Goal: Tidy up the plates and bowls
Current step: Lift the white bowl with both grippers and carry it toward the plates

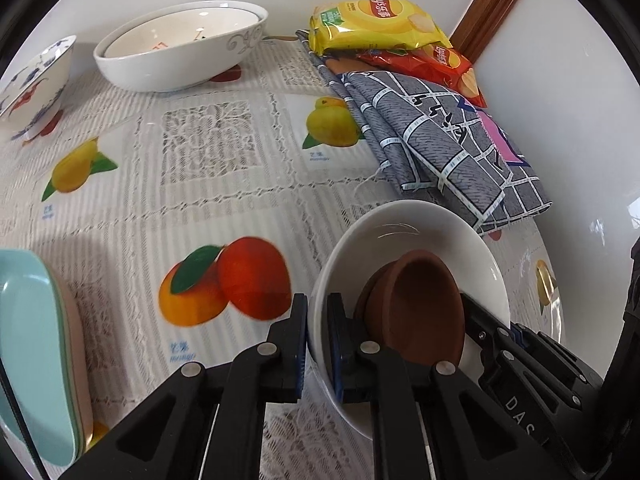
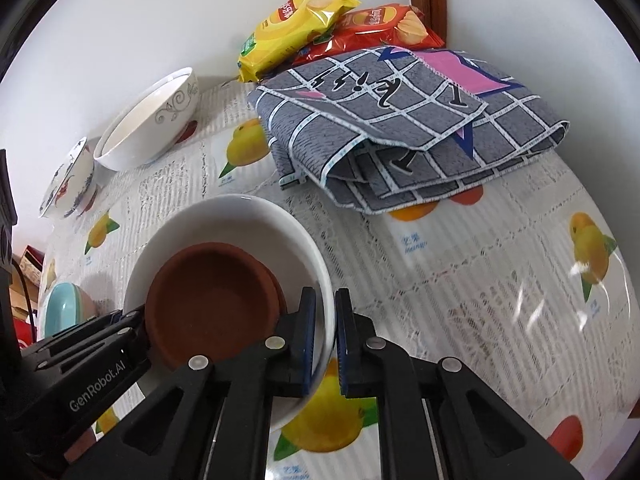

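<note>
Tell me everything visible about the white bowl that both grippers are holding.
The white bowl is plain, glossy and ceramic-looking, round with a smooth rim and no pattern. It sits tilted above the fruit-print tablecloth. Brown saucers, apparently two nested, lie inside, leaning against its wall. The left gripper pinches one side of the rim, the right gripper the opposite side, each with one finger inside and one outside.

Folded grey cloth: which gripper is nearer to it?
Right, by a little, I judge. Both clamp the white bowl: the right gripper on the rim side towards the folded grey cloth, the left gripper on the far rim.
</note>
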Action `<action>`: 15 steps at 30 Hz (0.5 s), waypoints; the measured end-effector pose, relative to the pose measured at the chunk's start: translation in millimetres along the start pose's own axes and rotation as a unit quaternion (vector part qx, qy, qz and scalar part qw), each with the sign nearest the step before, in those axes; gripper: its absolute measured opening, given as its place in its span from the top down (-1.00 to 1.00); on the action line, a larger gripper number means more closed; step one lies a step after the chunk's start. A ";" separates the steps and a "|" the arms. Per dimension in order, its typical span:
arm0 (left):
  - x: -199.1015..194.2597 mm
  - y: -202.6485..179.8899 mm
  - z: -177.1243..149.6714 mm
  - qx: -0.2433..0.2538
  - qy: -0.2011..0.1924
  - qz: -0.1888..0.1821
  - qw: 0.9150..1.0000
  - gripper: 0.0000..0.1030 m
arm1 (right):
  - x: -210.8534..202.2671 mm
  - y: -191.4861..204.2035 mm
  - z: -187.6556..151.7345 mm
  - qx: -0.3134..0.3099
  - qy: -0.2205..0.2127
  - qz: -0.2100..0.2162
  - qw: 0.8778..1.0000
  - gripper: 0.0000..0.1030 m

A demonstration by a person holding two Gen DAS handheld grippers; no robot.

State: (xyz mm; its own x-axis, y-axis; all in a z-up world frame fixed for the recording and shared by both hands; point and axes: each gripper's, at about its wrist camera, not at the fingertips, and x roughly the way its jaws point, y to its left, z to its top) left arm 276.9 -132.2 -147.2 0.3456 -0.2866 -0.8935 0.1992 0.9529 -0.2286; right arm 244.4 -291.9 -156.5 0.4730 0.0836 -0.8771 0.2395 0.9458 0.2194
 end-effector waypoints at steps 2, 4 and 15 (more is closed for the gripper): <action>-5.4 4.3 -3.0 -0.004 -0.002 0.000 1.000 0.80 | -3.3 4.3 -3.2 0.001 -0.001 0.001 1.000 0.83; -11.2 7.7 -5.6 -0.004 -0.005 0.002 1.000 0.80 | -7.2 8.7 -5.5 0.000 -0.003 0.005 1.000 0.83; -55.7 33.9 -14.0 -0.021 -0.030 0.015 0.999 0.80 | -36.4 44.1 -12.6 -0.022 -0.018 0.023 0.999 0.83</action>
State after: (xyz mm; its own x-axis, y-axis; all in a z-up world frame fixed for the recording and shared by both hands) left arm 251.6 -82.6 -110.6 0.4062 -0.2627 -0.8752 0.1497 0.9640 -0.2199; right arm 227.1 -249.3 -120.3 0.5135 0.1163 -0.8502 0.1802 0.9540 0.2394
